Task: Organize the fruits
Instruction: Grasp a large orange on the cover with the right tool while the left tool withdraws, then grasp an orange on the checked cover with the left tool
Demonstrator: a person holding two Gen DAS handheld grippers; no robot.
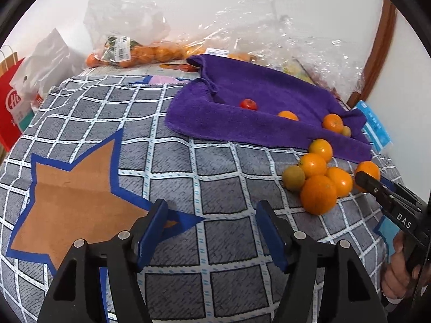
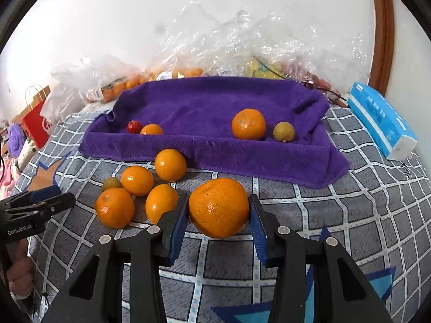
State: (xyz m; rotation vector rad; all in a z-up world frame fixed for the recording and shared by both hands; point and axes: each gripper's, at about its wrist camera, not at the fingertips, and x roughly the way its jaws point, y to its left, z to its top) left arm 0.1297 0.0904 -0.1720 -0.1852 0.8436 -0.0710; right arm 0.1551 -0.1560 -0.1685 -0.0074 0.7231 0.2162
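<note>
Checked bedspread [image 2: 350,215], purple towel [image 2: 215,102] at 12 w/ four fruits on it, five loose at 10, right gripper [image 2: 218,215] clamped on big orange [image 2: 218,207], left gripper [image 1: 210,228] apart, empty — roughly half done.

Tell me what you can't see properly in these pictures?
- Fruit in the plastic bags, right wrist view: crinkly plastic blurs it.
- Orange held by the right gripper, left wrist view: its fingers cover part.
- Small orange on the purple towel, left wrist view: a fold hides its bottom.
</note>
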